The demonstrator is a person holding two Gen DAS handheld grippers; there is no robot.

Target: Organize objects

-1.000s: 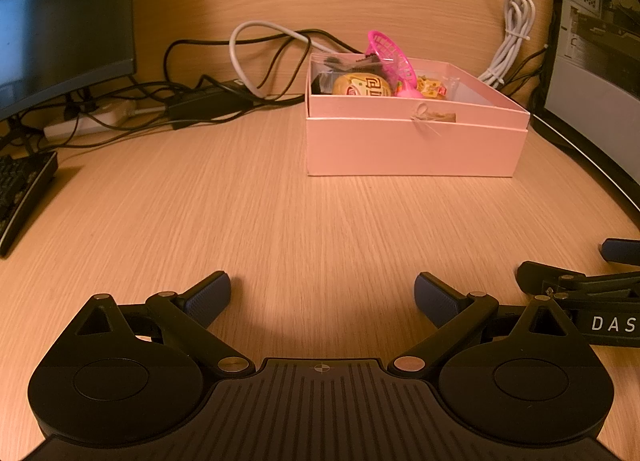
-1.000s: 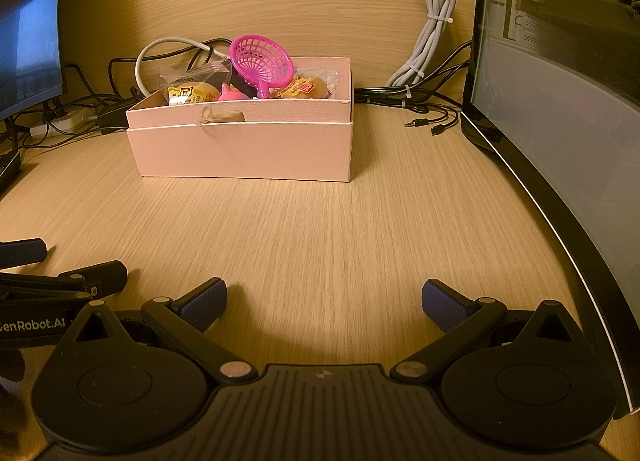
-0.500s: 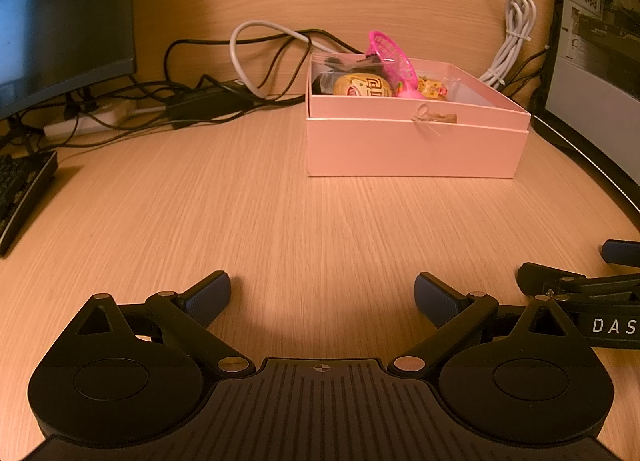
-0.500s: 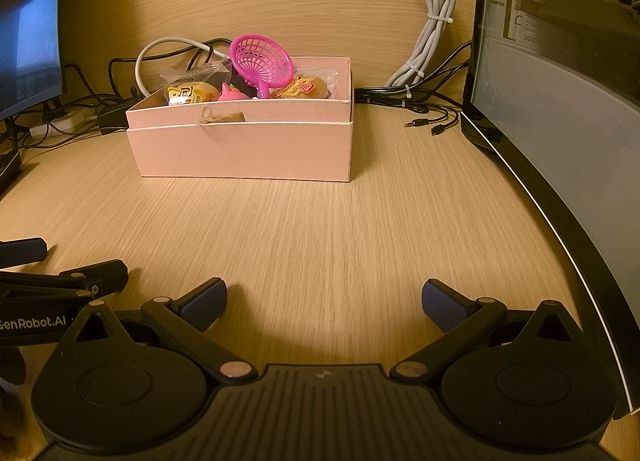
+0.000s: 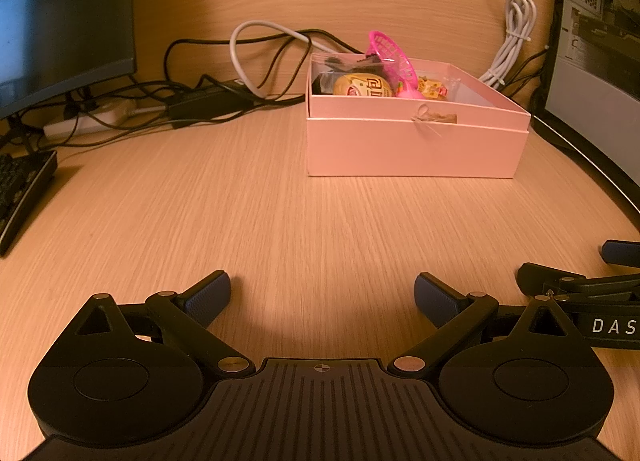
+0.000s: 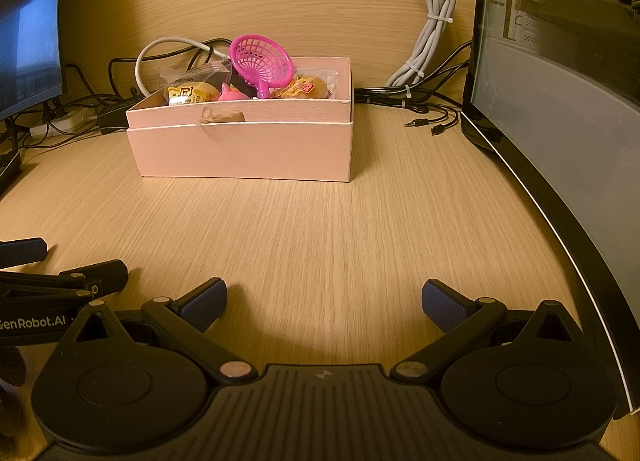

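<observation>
Monitor (image 5: 60, 21): dark screen at 10 o'clock in the left wrist view, standing at the far left of the counter (image 5: 280, 221).
Keyboard (image 5: 20, 189): at 9 o'clock, only its end in frame.
Cables (image 5: 208, 101): black and white tangle at 11 o'clock, lying behind and left of the pink box.
Left hand-held gripper (image 5: 322, 295): fingers spread wide, nothing between them; low over bare counter, well apart from the box. Position matches the earlier frames.
Pink box (image 5: 412, 149): at 1 o'clock in the left wrist view, at 11 o'clock in the right wrist view (image 6: 244, 149); open top, resting flat on the counter. No shift since the earlier frames.
Box contents: pink mesh scoop (image 6: 262, 61) leaning upright above the rim, wrapped snack packets (image 6: 192, 91) beside it. Arrangement unchanged.
Tag (image 6: 222, 117): small paper label tied at the front rim of the box.
Right hand-held gripper (image 6: 323, 299): fingers spread wide, empty; low over bare counter just beside the left unit. Unchanged.
White bundled cable (image 6: 434, 25): hanging against the back panel at 1 o'clock.
Computer case (image 6: 560, 101): glass-sided, at 2 o'clock, along the right edge of the counter.
</observation>
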